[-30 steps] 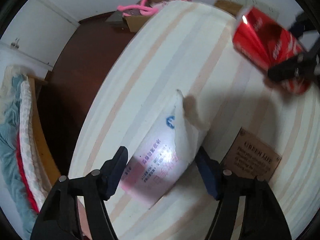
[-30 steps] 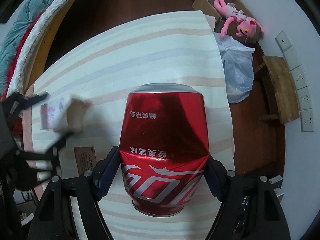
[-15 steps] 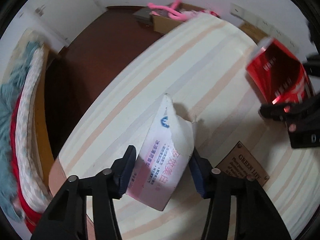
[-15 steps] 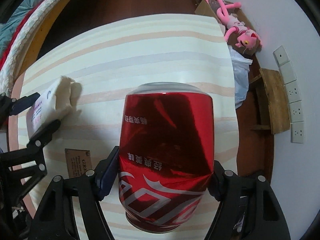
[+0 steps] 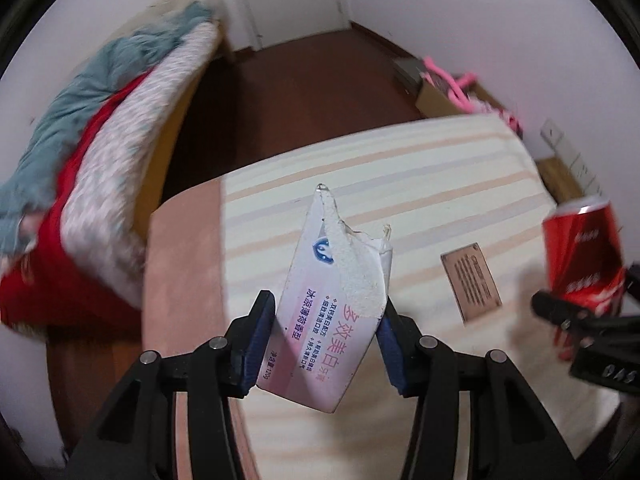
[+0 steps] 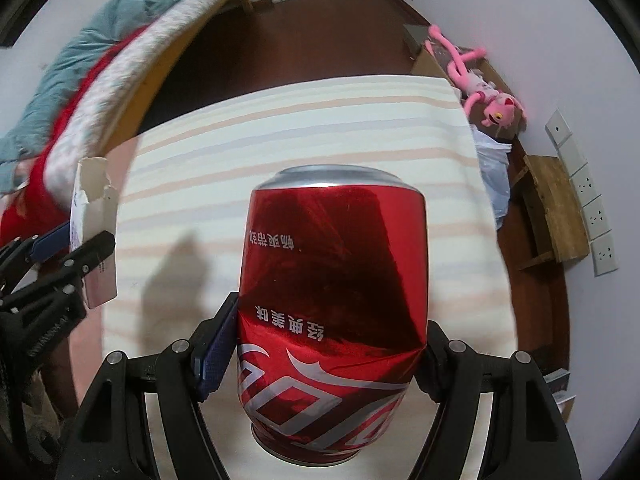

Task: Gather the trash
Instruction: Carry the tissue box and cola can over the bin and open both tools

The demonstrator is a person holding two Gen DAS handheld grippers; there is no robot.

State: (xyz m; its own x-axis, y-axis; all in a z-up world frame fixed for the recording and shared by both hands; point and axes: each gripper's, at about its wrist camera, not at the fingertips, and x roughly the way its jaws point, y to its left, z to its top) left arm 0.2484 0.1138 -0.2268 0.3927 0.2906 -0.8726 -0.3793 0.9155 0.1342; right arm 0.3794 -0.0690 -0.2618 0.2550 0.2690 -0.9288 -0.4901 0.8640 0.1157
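Trash: two pieces are being carried clear of the striped tablecloth [image 5: 420, 184], one in each gripper.
Toothpaste carton [image 5: 332, 304]: a torn white and pink box with blue and red print is sitting between the left gripper's blue pads, its ragged open end pointing away from the camera and its printed face turned up.
Left gripper [image 5: 326, 342]: its jaws have just been closing on the carton and both pads are now pressing against the carton's sides, so the box is being pinched and is hanging above the table edge.
Carton from the other side [image 6: 94, 216]: in the right wrist view it is showing at the far left, held upright-ish in the left gripper [image 6: 72, 250], with the torn flap on top.
Red soda can [image 6: 332, 312]: a dented can with white lettering is filling the middle of the right wrist view, silver top rim facing away, body creased where the pads are squeezing.
Right gripper [image 6: 324, 354]: its jaws are standing wide but are clamping the can on both sides; the can is being held above the cloth, casting a shadow on it.
Can in the left view [image 5: 580, 256]: it is appearing at the right edge.
Brown plaque [image 5: 472, 280]: lying flat on the cloth between carton and can.
Surroundings: bedding [image 5: 100, 128] is piling up on the left, and a pink plush toy [image 6: 480, 88] is lying on a cardboard box beyond the table.
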